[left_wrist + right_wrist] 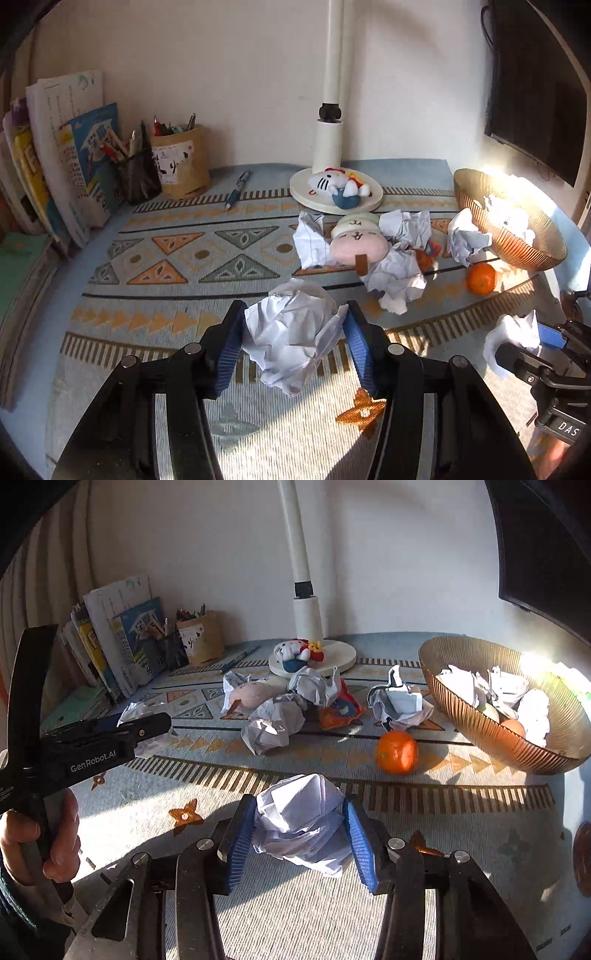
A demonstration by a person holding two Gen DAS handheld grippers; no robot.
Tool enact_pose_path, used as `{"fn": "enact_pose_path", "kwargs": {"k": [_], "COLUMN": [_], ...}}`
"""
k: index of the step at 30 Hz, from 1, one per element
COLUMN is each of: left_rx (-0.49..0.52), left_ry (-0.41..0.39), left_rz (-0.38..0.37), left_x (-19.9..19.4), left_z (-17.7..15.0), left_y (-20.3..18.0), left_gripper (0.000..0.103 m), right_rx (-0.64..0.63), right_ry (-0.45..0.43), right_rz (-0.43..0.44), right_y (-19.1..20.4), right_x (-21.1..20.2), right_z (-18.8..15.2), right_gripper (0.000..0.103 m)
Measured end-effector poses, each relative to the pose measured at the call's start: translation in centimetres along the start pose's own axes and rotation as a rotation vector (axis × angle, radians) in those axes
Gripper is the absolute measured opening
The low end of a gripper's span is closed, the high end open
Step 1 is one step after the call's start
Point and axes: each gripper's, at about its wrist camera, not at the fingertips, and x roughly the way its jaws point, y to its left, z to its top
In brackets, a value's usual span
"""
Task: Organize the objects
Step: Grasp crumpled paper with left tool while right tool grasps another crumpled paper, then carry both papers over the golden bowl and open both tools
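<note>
Paper waste is the item under handling: the left hand-held gripper [295,341] is clenched on one crumpled paper ball [291,343], its blue pads pressed to both sides, the ball raised above the patterned cloth [177,251] on the counter. The right hand-held gripper [301,834] grasps a second crumpled paper ball [303,827] likewise. Further crumpled sheets [273,727] lie mid-counter around a pink plush toy [356,245]. A ribbed bowl [480,716] at right holds more paper. An orange [396,752] rests on the cloth just beside the bowl. A cat plush [332,182] sits on the lamp base [306,195].
</note>
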Motion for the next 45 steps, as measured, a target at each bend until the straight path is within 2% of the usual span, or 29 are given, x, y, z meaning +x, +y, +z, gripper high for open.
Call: {"fn": "enact_pose_path", "kwargs": {"k": [2, 3, 9, 11, 13, 14, 19, 24, 28, 30, 32, 33, 34, 38, 42, 45], "left_rx": [-0.007, -0.006, 0.016, 0.026, 0.036, 0.039, 0.052, 0.075, 0.074, 0.080, 0.087, 0.087, 0.085, 0.080, 0.146, 0.178], "left_ry": [0.021, 0.026, 0.020, 0.017, 0.012, 0.010, 0.006, 0.003, 0.006, 0.007, 0.006, 0.005, 0.004, 0.002, -0.091, -0.126], "left_rz": [0.050, 0.068, 0.099, 0.105, 0.111, 0.113, 0.123, 0.140, 0.138, 0.143, 0.147, 0.148, 0.148, 0.071, -0.061, -0.264], "left_x": [0.1, 0.1, 0.4, 0.5, 0.4, 0.4, 0.4, 0.3, 0.4, 0.4, 0.4, 0.4, 0.3, -0.7, -3.5, -4.2], "left_z": [-1.6, -2.2, -3.5, -3.6, -3.7, -3.8, -3.9, -4.0, -4.0, -4.0, -4.1, -4.1, -4.0, -2.7, 2.0, 6.7], "left_y": [-0.3, -0.5, -1.1, -1.4, -1.6, -1.7, -2.0, -2.5, -2.4, -2.6, -2.7, -2.6, -2.6, -2.9, -6.1, -9.7], "left_gripper": [0.050, 0.050, 0.051, 0.051, 0.051, 0.051, 0.051, 0.051, 0.052, 0.052, 0.052, 0.052, 0.052, 0.052, 0.052, 0.052], "right_rx": [0.034, 0.044, -0.002, -0.016, -0.014, -0.011, 0.037, 0.135, 0.183, 0.202, 0.204, 0.199, 0.202, 0.186, 0.179, 0.259], "right_ry": [0.046, 0.036, 0.025, 0.024, 0.025, 0.023, 0.033, 0.061, 0.072, 0.066, 0.064, 0.063, 0.052, -0.033, -0.207, -0.345], "right_rz": [-0.026, -0.030, -0.076, -0.080, -0.072, -0.071, -0.025, 0.076, 0.103, 0.112, 0.102, 0.113, 0.119, 0.082, -0.044, -0.208], "right_y": [-0.6, -0.8, 0.0, 0.3, 0.4, 0.4, -0.4, -1.5, -1.6, -1.7, -1.7, -1.7, -1.8, -2.8, -5.8, -9.7], "right_x": [0.6, 0.4, 0.1, 0.2, 0.2, 0.1, -0.3, 0.5, 1.4, 1.8, 2.2, 2.2, 2.0, -0.8, -6.2, -9.9], "right_z": [-1.5, -2.0, -2.3, -2.4, -2.4, -2.5, -3.2, -3.3, -2.8, -2.4, -2.1, -2.0, -2.0, -1.4, 2.0, 5.0], "right_gripper": [0.047, 0.047, 0.047, 0.051, 0.064, 0.066, 0.068, 0.071, 0.074, 0.074, 0.058, 0.054, 0.053, 0.053, 0.054, 0.055]}}
